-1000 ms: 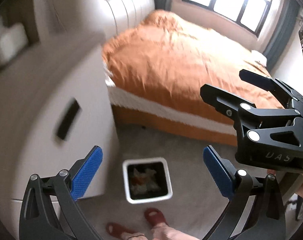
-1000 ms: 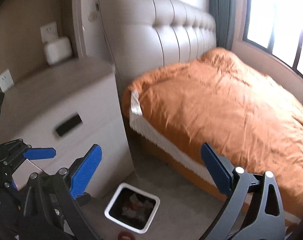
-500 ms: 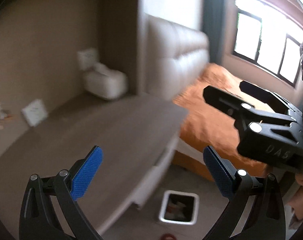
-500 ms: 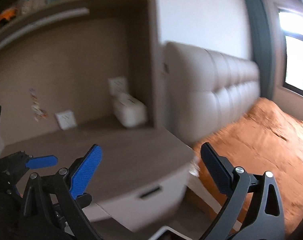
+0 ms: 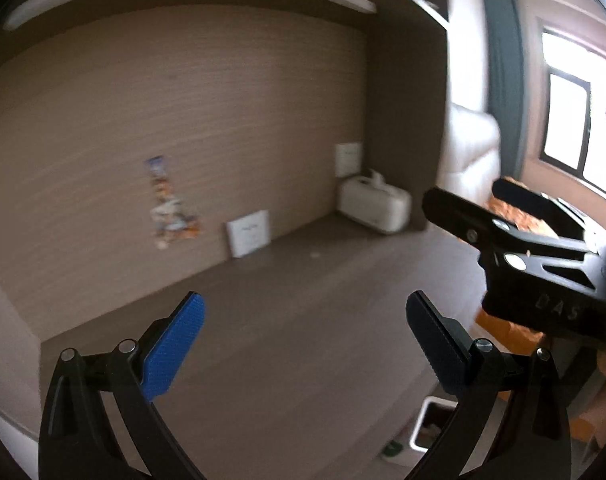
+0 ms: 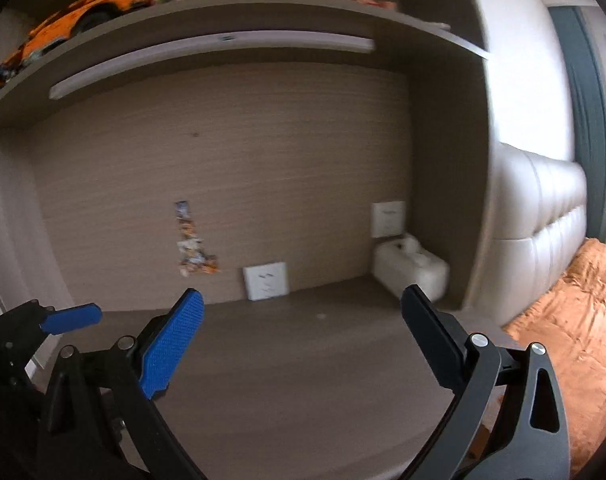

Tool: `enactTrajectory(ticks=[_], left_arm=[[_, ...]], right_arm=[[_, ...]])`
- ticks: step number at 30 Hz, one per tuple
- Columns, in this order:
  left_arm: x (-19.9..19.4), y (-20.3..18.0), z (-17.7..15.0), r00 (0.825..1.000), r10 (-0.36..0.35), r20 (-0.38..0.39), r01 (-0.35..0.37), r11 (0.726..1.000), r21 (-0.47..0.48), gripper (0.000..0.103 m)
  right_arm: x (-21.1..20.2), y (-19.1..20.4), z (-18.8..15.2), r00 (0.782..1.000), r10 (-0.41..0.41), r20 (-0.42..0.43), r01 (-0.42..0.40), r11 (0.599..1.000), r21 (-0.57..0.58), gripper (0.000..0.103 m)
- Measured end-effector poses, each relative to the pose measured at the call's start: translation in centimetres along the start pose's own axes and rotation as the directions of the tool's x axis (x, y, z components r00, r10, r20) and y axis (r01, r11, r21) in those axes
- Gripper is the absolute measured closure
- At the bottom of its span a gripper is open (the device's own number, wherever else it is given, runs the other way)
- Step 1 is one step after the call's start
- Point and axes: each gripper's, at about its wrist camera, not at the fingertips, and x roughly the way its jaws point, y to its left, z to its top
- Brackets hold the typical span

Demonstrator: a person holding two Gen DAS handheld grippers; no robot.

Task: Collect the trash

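Note:
My left gripper (image 5: 303,344) is open and empty above a brown desk top (image 5: 303,320). My right gripper (image 6: 303,336) is open and empty over the same desk (image 6: 303,380), and shows at the right of the left wrist view (image 5: 503,216). A white trash bin (image 5: 431,426) stands on the floor below the desk's edge, partly hidden by my finger. A tiny pale speck (image 5: 314,255) lies on the desk, also in the right wrist view (image 6: 322,315). Colourful stickers or scraps (image 5: 171,212) cling to the back wall.
A white tissue box (image 5: 375,206) sits in the desk's far right corner. White wall sockets (image 5: 249,232) are on the back panel. A shelf with an orange toy car (image 6: 75,20) hangs above. The bed with an orange cover (image 6: 575,320) lies to the right.
Both grippers have swung up and left, from the bin and bed toward the desk alcove. Both stay open and empty.

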Motion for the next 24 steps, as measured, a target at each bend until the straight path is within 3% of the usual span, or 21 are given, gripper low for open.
enactTrajectory(ticks=[4, 7, 11, 24], left_arm=[[-1.2, 5.3, 0.3, 0.999, 0.043, 0.027, -0.042, 0.997, -0.057, 0.005], [-2.1, 8.3, 1.0, 0.995, 0.087, 0.049, -0.085, 0.995, -0.044, 0.005], [-2.4, 10.5, 1.4, 0.996, 0.079, 0.053, -0.077, 0.996, -0.038, 0.005], [-0.6, 12.4, 2.1, 0.997, 0.062, 0.041, -0.061, 0.997, -0.036, 0.005]], right_arm=[[1.0, 4.9, 1.0, 1.0, 0.011, 0.012, -0.011, 1.0, -0.025, 0.005], [1.5, 7.4, 1.6, 1.0, 0.016, 0.013, -0.015, 1.0, -0.016, 0.005], [1.9, 9.5, 2.1, 1.0, 0.011, 0.027, -0.011, 1.0, -0.022, 0.005], [2.5, 10.4, 2.9, 0.998, -0.065, 0.025, 0.066, 0.997, -0.042, 0.005]])
